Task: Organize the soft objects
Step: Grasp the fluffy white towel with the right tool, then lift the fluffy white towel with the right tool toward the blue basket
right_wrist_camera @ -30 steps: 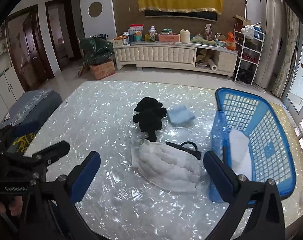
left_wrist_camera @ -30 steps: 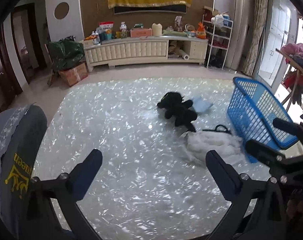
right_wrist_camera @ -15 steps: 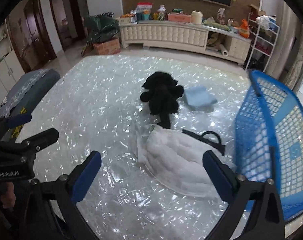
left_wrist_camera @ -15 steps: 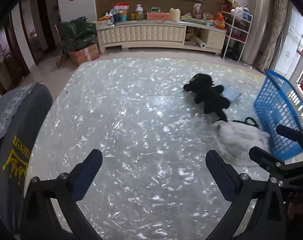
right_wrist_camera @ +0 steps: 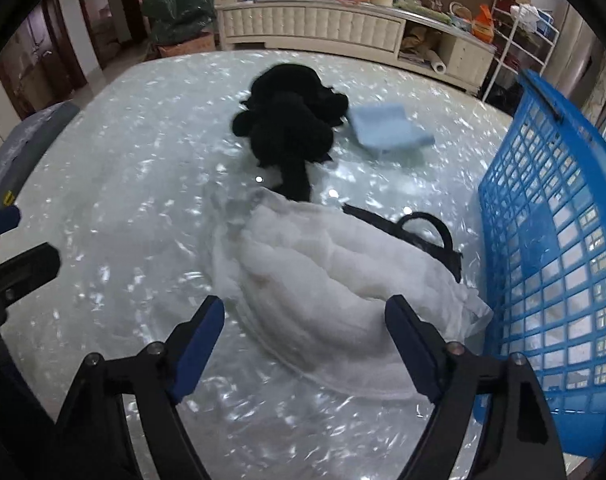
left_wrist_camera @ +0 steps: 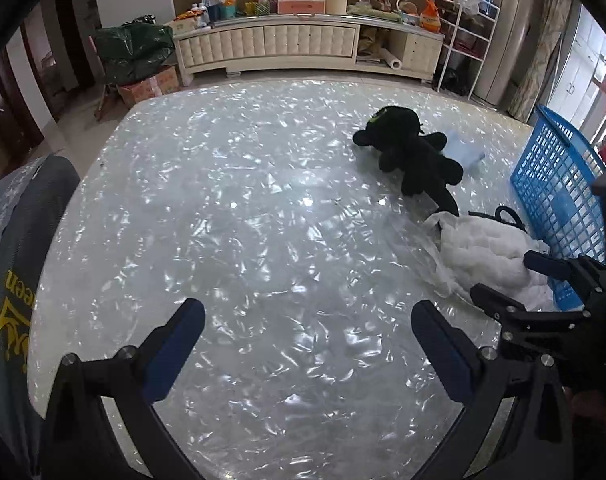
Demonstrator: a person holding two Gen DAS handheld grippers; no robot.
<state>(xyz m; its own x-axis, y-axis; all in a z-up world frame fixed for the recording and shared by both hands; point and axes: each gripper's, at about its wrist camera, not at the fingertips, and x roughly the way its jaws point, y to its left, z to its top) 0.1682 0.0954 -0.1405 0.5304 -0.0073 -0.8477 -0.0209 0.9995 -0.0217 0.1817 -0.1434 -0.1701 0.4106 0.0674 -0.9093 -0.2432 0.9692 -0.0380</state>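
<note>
Right gripper [right_wrist_camera: 305,326] over white quilted padding in clear plastic bag [right_wrist_camera: 327,280], jaws closing, not yet pressing. Padding lies near shiny marbled table's [left_wrist_camera: 223,240] right edge, beside blue plastic basket [right_wrist_camera: 551,240]. Left gripper [left_wrist_camera: 308,322] jaws spread, empty.

Your table [right_wrist_camera: 103,200] holds: black plush [right_wrist_camera: 291,128], blue cloth [right_wrist_camera: 387,128], white padding [right_wrist_camera: 323,292] nearest, basket [right_wrist_camera: 551,240] right.

Beside the blue basket [left_wrist_camera: 555,204] lies a white padded bundle [left_wrist_camera: 487,256], seemingly bagged, with the black plush toy [left_wrist_camera: 415,152] farther off.
</note>
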